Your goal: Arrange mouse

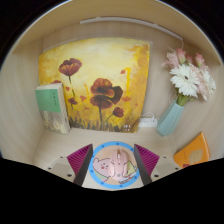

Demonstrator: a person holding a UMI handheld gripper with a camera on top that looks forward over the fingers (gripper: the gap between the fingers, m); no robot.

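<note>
Gripper view is cutting off my round blue-rimmed pink mouse (113,165) at bottom centre; my tongs (113,160) are clenching around it, both magenta pads (82,160) pressing its sides.

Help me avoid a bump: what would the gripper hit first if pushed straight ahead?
The gripper is shut on a round blue-rimmed object. Straight ahead the desk looks free up to the flower painting at the back, though depth is unclear.
</note>
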